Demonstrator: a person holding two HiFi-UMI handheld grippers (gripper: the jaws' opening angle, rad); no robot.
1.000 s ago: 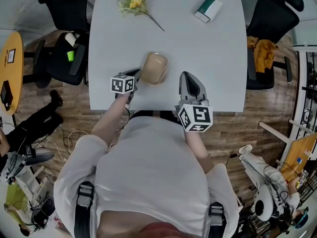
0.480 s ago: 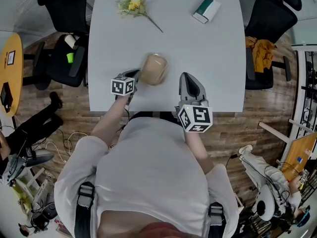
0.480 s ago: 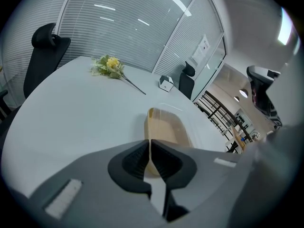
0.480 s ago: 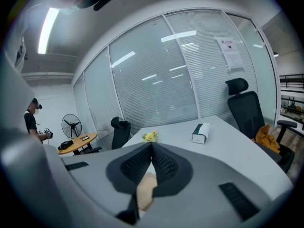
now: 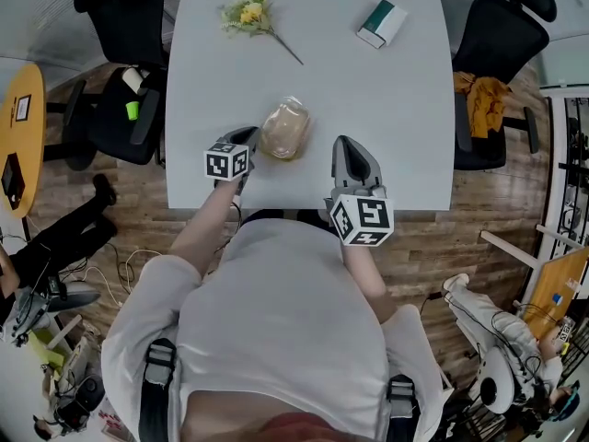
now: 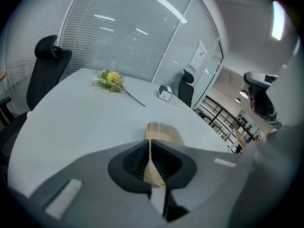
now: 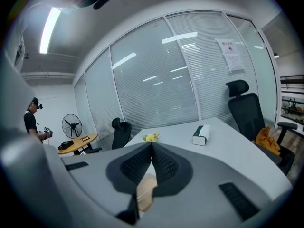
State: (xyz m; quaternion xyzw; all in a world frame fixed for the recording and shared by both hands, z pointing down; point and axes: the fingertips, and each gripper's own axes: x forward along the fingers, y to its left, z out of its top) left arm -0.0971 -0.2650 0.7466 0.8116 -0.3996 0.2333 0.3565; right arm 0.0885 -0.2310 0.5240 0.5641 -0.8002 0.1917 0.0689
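- A tan box [image 5: 283, 129] with a see-through top is near the front edge of the white desk [image 5: 386, 99], between the two grippers. I cannot tell what is inside it, or if it lies flat.
- A small green and white carton [image 5: 384, 21] lies at the far right of the desk. It is closed, so what is in it is hidden.
- A bunch of yellow flowers [image 5: 247, 9] lies at the far left of the desk, well apart from the box.
- In the head view the person's body covers part of the near edge of the desk and most of both arms.
- In the right gripper view a bit of tan shows under the fingers [image 7: 167, 164]. So little of it shows that I cannot say for sure what it is.
- The left gripper [image 5: 247, 142] is at the left side of the box. Its fingers [image 6: 130, 161] pinch the thin tan rim of the box, and the rim runs right down the middle between them.
- The right gripper [image 5: 346, 147] is just to the right of the box, not touching it. Its fingers are pressed together with nothing between them.
- A black chair [image 5: 502, 35] stands to the right of the desk, with an orange cloth [image 5: 479, 95] on it.
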